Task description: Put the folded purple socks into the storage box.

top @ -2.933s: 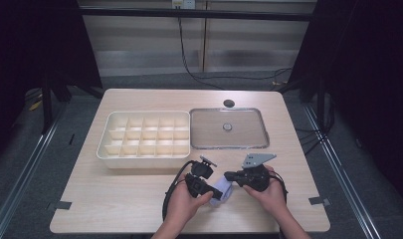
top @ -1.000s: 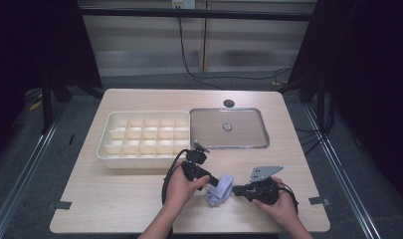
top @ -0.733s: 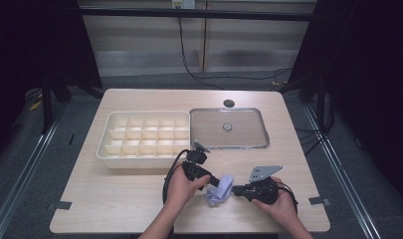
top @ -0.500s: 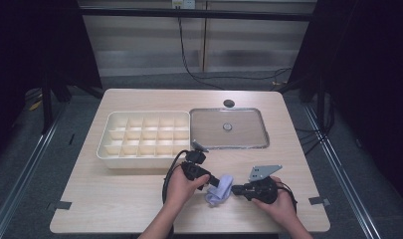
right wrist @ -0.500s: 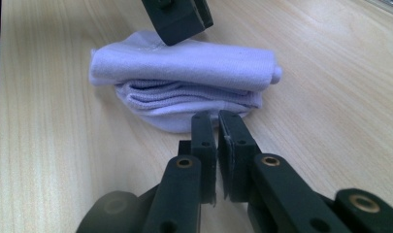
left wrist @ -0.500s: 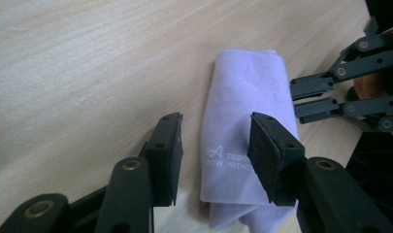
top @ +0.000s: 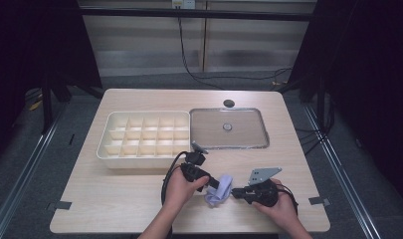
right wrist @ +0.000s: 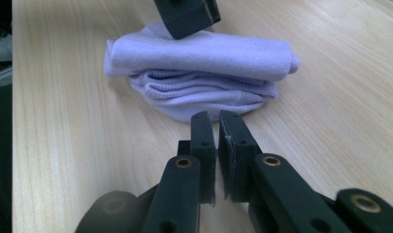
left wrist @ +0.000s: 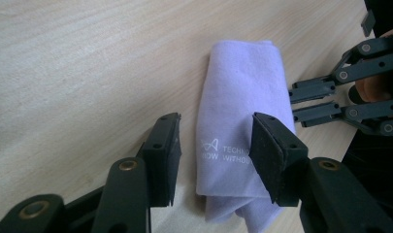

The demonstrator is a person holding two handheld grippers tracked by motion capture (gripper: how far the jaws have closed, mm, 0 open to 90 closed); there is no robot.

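A folded lilac cloth [top: 219,189] with white printing lies on the wooden table near its front edge. My left gripper [top: 214,183] hangs over the cloth's left end. In the left gripper view its jaws [left wrist: 216,145] stand apart on either side of the cloth [left wrist: 237,107], and the pads do not press on it. My right gripper [top: 235,191] comes in from the right. In the right gripper view its jaws [right wrist: 212,119] are closed together, with the tips at the near edge of the cloth [right wrist: 199,68] and nothing seen between them.
A cream tray [top: 108,149] with several compartments stands behind my left hand. A clear lid [top: 249,117] with a small knob lies to its right, and a black round spot [top: 229,103] sits behind that. Bare table stretches left of the hands.
Since the oldest frame my right gripper has drawn away to the right and now rests beside the cloth. My left hand has shifted slightly back. Over the last second nothing visibly moved.
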